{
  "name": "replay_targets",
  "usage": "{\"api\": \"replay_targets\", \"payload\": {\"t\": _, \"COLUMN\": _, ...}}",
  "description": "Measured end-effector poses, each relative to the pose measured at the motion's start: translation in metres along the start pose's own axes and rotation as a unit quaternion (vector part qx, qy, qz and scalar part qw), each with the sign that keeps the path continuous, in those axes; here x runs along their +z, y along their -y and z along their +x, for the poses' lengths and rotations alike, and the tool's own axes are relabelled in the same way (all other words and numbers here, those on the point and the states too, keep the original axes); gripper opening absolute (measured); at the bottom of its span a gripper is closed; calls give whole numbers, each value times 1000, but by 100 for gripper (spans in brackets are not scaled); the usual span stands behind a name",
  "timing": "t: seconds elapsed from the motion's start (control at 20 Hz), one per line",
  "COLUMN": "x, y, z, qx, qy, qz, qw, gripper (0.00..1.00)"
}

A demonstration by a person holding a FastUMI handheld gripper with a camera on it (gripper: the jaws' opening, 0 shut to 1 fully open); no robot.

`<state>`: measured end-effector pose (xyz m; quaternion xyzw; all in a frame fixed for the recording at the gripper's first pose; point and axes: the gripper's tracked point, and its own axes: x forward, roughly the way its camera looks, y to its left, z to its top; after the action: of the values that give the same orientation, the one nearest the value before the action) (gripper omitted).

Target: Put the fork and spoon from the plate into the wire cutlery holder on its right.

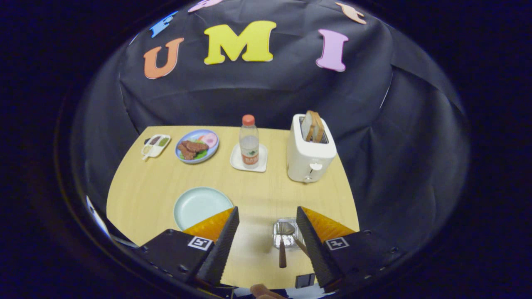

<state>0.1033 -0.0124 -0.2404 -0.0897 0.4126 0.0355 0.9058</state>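
Between the spread, empty fingers of the gripper (267, 226), the wire cutlery holder (286, 234) already carries spoon (284, 241) and fork (300, 243); the plate (201, 206) lies bare. Both look light, stiff and slippery, best pinched at their wooden handles.

Gripper (266, 220) fingers wide apart, empty
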Motion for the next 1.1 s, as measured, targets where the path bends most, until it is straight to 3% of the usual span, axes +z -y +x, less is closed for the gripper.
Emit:
{"api": "replay_targets", "payload": {"t": 0.15, "x": 24, "y": -19, "z": -33, "qx": 0, "qy": 83, "qz": -3, "qw": 997, "gripper": 97}}
{"api": "replay_targets", "payload": {"t": 0.3, "x": 50, "y": -33, "z": -73, "qx": 5, "qy": 181, "qz": 24, "qw": 983, "gripper": 96}}
{"api": "replay_targets", "payload": {"t": 0.6, "x": 80, "y": -43, "z": -150, "qx": 7, "qy": 336, "qz": 39, "qw": 941, "gripper": 96}}
{"api": "replay_targets", "payload": {"t": 0.8, "x": 63, "y": -53, "z": -184, "qx": 12, "qy": 359, "qz": 42, "qw": 932, "gripper": 96}}
{"api": "replay_targets", "payload": {"t": 1.1, "x": 25, "y": -45, "z": -197, "qx": 2, "qy": 348, "qz": 57, "qw": 936, "gripper": 96}}
